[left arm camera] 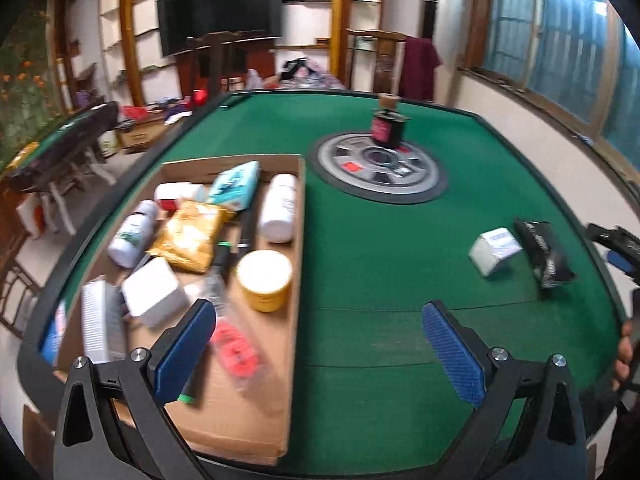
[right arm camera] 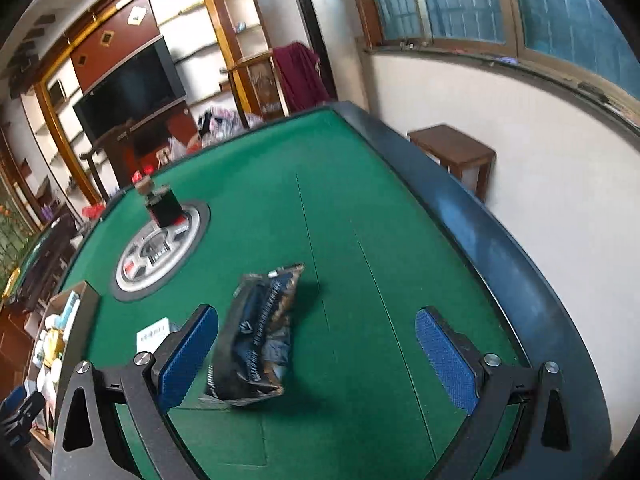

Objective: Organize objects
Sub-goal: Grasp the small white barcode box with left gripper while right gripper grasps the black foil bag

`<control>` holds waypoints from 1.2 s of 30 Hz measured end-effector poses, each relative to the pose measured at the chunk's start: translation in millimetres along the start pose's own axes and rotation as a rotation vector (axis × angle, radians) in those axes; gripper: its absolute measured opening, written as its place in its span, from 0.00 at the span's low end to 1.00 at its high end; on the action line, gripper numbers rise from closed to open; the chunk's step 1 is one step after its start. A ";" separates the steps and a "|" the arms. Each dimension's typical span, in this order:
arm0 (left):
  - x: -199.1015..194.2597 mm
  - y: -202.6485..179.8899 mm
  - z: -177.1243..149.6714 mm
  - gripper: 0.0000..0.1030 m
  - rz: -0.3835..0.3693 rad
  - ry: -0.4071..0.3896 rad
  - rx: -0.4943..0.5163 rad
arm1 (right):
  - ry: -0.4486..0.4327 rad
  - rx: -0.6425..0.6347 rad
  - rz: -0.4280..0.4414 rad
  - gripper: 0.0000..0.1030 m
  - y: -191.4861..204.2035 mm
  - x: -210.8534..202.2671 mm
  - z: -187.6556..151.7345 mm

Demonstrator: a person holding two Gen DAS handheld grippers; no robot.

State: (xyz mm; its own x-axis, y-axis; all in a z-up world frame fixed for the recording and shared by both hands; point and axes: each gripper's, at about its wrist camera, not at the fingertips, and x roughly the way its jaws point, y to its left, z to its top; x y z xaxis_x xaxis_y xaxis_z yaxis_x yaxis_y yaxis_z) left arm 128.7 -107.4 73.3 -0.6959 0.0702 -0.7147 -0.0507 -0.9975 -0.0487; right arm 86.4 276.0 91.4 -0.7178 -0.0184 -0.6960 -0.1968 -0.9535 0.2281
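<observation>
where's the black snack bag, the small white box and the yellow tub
black snack bag [right arm camera: 256,340], right wrist view, middle of its crinkled front
small white box [left arm camera: 494,250], left wrist view, its top face
yellow tub [left arm camera: 264,280], left wrist view, centre of its pale lid, inside the cardboard tray [left arm camera: 298,240]

On the table [left arm camera: 360,272], a cardboard box [left arm camera: 296,240] sits at the left, holding bottles, a jar [left arm camera: 264,280] and packets. The round centre panel [left arm camera: 380,168] lies farther back, a small bottle [left arm camera: 386,124] standing on it. At the right, a small box [left arm camera: 494,250] lies just left of a snack bag [left arm camera: 544,254].
</observation>
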 end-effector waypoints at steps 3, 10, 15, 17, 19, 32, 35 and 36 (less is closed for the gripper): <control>0.1 -7.4 0.5 1.00 -0.040 -0.008 0.025 | 0.059 -0.004 0.050 0.98 11.1 14.6 1.5; 2.0 -35.3 0.8 1.00 -0.092 -0.011 0.156 | 0.156 -0.121 0.022 0.98 51.0 53.9 -1.3; 19.3 -78.6 5.8 1.00 -0.119 -0.008 0.301 | 0.180 -0.292 -0.062 0.82 76.3 71.3 -12.4; 30.8 -95.8 10.7 1.00 -0.134 0.004 0.343 | 0.210 -0.317 -0.074 0.46 73.5 74.5 -16.1; 42.7 -113.0 14.5 1.00 -0.149 0.008 0.389 | 0.208 -0.313 -0.063 0.45 64.6 70.2 -15.3; 122.2 -184.8 29.1 0.99 -0.227 0.082 0.584 | 0.196 -0.288 -0.046 0.49 28.1 60.6 -10.7; 132.2 -187.0 31.2 0.65 -0.256 0.136 0.572 | 0.188 -0.302 -0.049 0.49 28.9 59.7 -12.0; 132.3 -185.5 33.1 0.52 -0.285 0.154 0.543 | 0.187 -0.303 -0.047 0.49 29.6 60.9 -11.8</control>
State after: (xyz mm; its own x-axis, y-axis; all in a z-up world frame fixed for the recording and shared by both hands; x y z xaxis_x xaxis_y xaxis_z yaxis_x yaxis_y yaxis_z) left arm 22.3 87.1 10.9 -0.4919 0.2919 -0.8202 -0.6035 -0.7934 0.0796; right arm 44.7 243.0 47.7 -0.5722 0.0000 -0.8201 0.0001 -1.0000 0.0000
